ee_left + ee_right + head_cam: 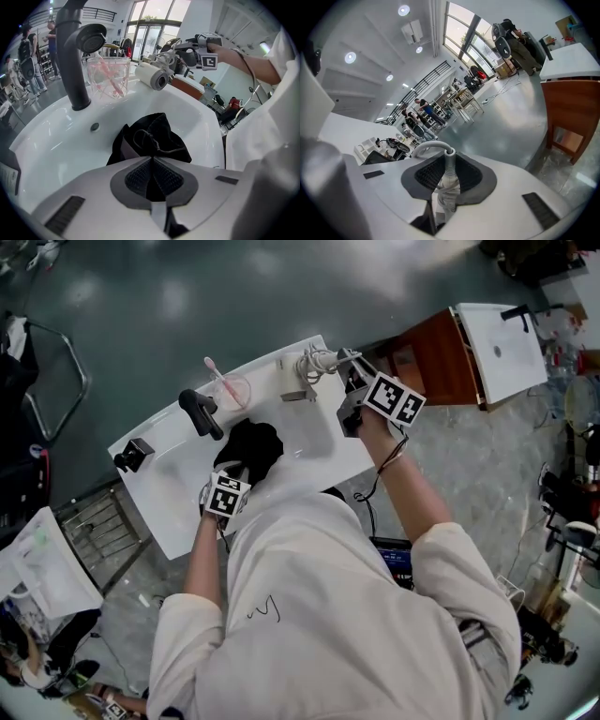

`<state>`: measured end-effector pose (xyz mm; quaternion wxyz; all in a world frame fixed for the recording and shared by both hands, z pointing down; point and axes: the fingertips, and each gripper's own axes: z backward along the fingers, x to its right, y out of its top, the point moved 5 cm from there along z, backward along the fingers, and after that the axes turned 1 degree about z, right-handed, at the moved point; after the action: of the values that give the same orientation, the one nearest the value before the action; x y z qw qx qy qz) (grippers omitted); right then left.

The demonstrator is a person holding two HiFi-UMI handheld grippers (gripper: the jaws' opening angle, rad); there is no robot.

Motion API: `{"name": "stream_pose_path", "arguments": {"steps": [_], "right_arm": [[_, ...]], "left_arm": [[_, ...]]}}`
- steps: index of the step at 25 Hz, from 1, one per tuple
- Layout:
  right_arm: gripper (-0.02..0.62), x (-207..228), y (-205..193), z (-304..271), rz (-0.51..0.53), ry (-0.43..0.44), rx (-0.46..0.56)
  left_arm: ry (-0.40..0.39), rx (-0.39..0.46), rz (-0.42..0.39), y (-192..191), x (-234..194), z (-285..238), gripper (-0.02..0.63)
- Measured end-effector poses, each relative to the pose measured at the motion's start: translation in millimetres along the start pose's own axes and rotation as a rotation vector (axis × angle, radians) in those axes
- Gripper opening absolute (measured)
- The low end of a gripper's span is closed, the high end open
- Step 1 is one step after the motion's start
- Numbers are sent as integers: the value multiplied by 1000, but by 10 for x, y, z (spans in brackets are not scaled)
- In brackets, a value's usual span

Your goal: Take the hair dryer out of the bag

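A glossy white washbasin (309, 451) carries everything. A matte black faucet (202, 413) curves over its far left edge. Just beside the faucet stands a clear cup (232, 390) with a pink toothbrush (216, 371) leaning in it, and a small black fitting (133, 454) sits at the left corner. The soft black drawstring bag (152, 138) lies crumpled in the bowl near the front edge, with the left hand-held gripper (151, 180) clamped tight on its cloth. The white, barrel-shaped hair dryer (152, 76) is outside the bag at the far edge, right of the cup. The right hand-held gripper (446, 176) pinches the ribbed grey sleeve where the smooth cord (424, 149) arches away. A brown wooden cabinet (427, 357) stands off the right corner.
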<state>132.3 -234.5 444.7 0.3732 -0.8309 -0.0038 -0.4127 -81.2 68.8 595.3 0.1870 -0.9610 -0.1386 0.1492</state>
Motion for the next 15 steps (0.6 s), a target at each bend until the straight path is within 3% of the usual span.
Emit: {"name": "stream_pose_path", "arguments": {"steps": [7,15], "right_arm": [[69,229,-104,204,-83,-42,93],[75,411,-253,352,-102,-68,142]], "left_arm": [[-7,-20,-14,23,19,-12,25],[-17,-27,-30,7,13,-63,26]]}}
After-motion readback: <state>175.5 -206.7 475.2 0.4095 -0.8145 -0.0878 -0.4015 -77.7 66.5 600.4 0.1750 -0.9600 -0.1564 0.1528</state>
